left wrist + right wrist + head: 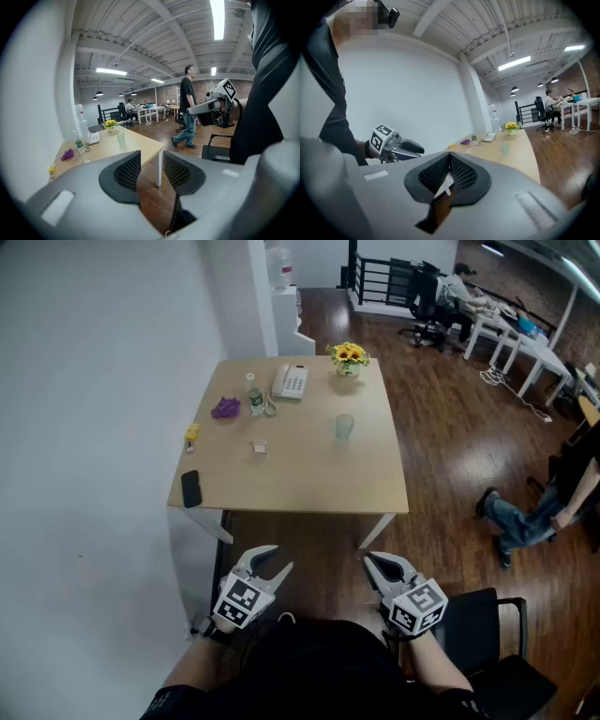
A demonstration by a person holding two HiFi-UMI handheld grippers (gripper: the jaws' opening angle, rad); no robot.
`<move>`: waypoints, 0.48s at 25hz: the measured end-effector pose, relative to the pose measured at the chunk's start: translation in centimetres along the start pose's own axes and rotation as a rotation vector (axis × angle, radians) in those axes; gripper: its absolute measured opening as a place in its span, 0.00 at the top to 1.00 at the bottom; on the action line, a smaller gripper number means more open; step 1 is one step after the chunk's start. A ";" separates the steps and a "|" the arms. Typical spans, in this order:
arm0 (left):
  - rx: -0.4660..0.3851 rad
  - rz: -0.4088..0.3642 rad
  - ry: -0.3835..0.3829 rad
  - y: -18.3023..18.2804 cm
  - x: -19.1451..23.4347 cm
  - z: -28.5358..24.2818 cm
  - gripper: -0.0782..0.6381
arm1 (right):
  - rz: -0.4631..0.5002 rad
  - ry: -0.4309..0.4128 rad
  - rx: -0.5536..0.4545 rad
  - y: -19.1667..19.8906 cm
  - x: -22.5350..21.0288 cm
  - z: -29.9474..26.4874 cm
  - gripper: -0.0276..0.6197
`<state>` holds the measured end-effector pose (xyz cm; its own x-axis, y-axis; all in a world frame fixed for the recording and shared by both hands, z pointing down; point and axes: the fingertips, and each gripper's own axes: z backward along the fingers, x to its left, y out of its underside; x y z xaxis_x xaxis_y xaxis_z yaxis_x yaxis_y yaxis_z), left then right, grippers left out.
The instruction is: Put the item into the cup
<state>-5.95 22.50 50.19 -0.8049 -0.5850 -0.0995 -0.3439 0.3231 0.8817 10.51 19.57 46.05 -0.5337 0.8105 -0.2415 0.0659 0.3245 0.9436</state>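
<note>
Lying on the table (pixel 309 486), a small item (pixel 260 447) is seen left of the cup (pixel 344 427), apart from it. Both are well ahead; the left tool (pixel 283 557), open and empty, is nearer the item, the right tool (pixel 370 561) shut.

Clothing: black top (pixel 323 667) with black sleeves (pixel 169 701). Tools: left gripper (pixel 278 559) and right gripper (pixel 370 561), grey shells, black mesh-textured pads (pixel 127 171), each bearing a white cube (pixel 238 601) with black square markers.
</note>
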 end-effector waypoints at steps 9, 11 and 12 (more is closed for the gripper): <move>0.034 -0.006 -0.047 0.4 1.9 -2.6 0.69 | 0.013 -0.045 0.010 0.5 -2.5 -0.3 0.95; 0.046 -0.013 -0.063 0.5 2.9 -3.0 0.69 | 0.025 -0.056 0.014 0.5 -3.0 -0.7 0.95; 0.055 -0.018 -0.073 0.4 3.6 -3.1 0.69 | 0.031 -0.061 0.018 0.4 -3.2 -1.1 0.95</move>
<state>-7.49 18.20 51.67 -0.8309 -0.5358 -0.1500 -0.3825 0.3544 0.8533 11.34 16.54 47.45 -0.4785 0.8484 -0.2264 0.0972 0.3074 0.9466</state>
